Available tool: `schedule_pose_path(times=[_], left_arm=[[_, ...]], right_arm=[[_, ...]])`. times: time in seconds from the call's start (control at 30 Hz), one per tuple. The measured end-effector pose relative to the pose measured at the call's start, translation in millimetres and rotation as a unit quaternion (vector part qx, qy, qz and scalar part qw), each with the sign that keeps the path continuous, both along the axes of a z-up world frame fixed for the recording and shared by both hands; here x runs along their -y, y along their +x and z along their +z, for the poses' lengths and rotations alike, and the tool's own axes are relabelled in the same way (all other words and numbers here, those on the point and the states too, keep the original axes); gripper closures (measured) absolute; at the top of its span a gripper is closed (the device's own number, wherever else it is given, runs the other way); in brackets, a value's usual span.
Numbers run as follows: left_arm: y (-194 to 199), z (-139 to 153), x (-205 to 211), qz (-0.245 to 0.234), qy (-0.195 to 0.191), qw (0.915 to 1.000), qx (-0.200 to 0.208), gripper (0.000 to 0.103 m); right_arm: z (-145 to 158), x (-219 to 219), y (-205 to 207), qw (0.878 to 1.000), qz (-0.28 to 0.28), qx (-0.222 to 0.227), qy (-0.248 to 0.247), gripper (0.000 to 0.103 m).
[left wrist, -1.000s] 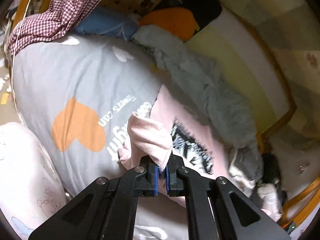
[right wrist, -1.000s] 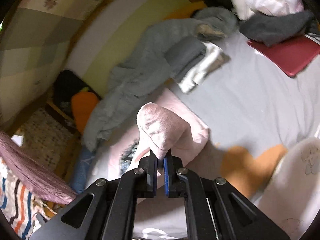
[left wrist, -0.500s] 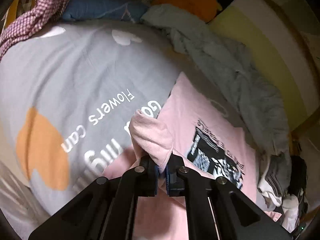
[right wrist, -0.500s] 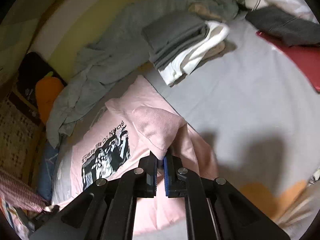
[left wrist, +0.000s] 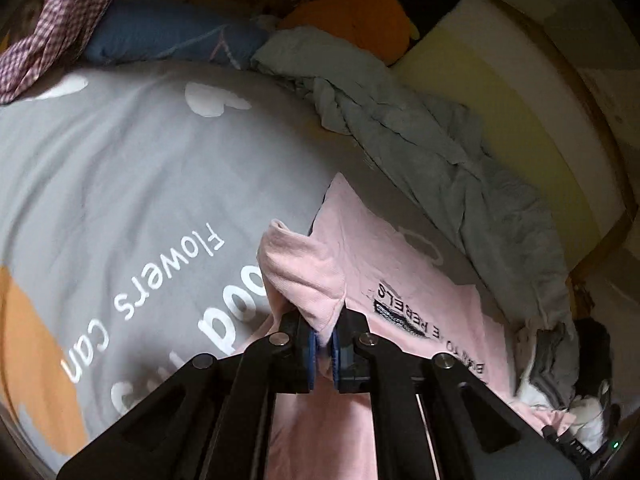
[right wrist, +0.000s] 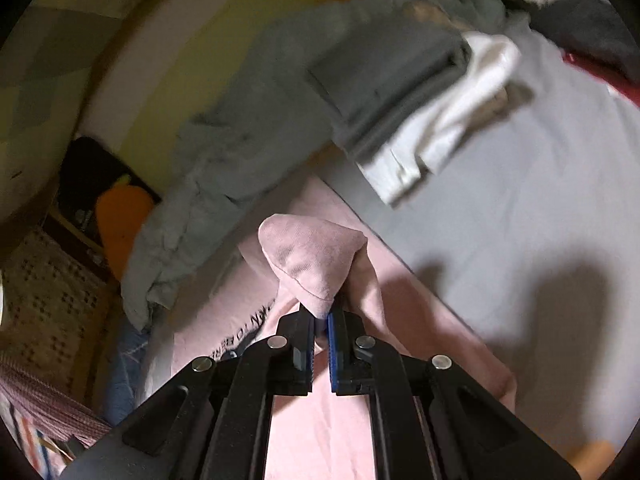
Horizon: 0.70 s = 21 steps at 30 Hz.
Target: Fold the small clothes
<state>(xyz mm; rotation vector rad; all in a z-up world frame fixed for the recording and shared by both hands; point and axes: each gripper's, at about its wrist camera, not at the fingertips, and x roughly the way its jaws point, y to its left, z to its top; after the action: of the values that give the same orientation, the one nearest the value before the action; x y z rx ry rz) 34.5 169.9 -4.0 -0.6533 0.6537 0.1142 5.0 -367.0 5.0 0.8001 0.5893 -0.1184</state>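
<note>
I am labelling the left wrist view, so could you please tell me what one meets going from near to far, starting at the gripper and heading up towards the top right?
Left gripper shut on a pinched fold of the pink T-shirt → crumpled grey-green garment → orange cushion.

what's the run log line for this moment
left gripper: shut on pink shirt | right gripper: shut on pink shirt | shirt lies on grey bedsheet

Left gripper (left wrist: 324,344) and right gripper (right wrist: 320,340), both angled downward, fingers pinched together.
</note>
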Motion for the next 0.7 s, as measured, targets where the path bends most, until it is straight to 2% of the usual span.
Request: schedule_pose_path(times=[0.07,0.1,0.13,0.17,0.2,0.23,0.27,0.3,0.33,0.47,0.57,0.7], left_arm=[[12.3,-15.2,4.9,-0.019,0.018,0.9988,-0.041,0.088],[16.3,-24.4,5.1,-0.023,0.018,0.9973,-0.067,0.078],[15.7,-30.6,2.9,-0.031,0.004,0.9970,-0.071,0.077],[8.7,-31.6,-0.4,-0.034,-0.009,0.9978,-0.056,0.076],[2.5,-29.4,-1.8,-0.033,-0.008,0.9983,-0.047,0.069],[-3.7,-24.9,-2.0,-0.032,0.003,0.9986,-0.042,0.054],[-10.0,-19.7,-1.4,-0.030,0.019,0.9986,-0.040,0.049],[-18.2,-14.5,-1.2,-0.029,0.032,0.9984,-0.035,0.047],[-24.5,-11.0,-0.9,-0.032,0.036,0.9984,-0.031,0.047],[-56.1,-9.1,-4.0,-0.041,0.053,0.9968,-0.044,0.046],[-80.3,-18.4,-13.1,-0.035,0.025,0.9969,-0.066,0.046],[-100.1,-31.2,-11.4,-0.053,-0.009,0.9944,-0.092,0.046]], right_arm=[[-4.7,-5.0,7.2,0.999,-0.004,-0.022,-0.039,0.098],[-9.5,-7.0,12.2,0.998,-0.002,-0.041,-0.051,0.098],[-16.8,-8.2,18.0,0.996,0.004,-0.061,-0.060,0.097],[-23.8,-9.0,21.6,0.994,0.007,-0.086,-0.068,0.095],[-26.6,-8.8,19.8,0.993,0.007,-0.094,-0.073,0.094],[-26.2,-9.7,15.4,0.993,0.008,-0.085,-0.081,0.087],[-22.6,-12.0,9.0,0.992,0.010,-0.073,-0.098,0.073],[-17.7,-14.2,2.7,0.991,0.009,-0.067,-0.118,0.064],[-13.4,-15.6,-2.5,0.989,0.007,-0.063,-0.131,0.048],[2.6,-11.2,-20.3,0.991,0.010,-0.047,-0.129,0.047],[6.1,-6.8,-36.8,0.990,0.004,-0.059,-0.127,0.047],[-3.3,0.2,-69.9,0.990,-0.009,-0.081,-0.117,0.047]])
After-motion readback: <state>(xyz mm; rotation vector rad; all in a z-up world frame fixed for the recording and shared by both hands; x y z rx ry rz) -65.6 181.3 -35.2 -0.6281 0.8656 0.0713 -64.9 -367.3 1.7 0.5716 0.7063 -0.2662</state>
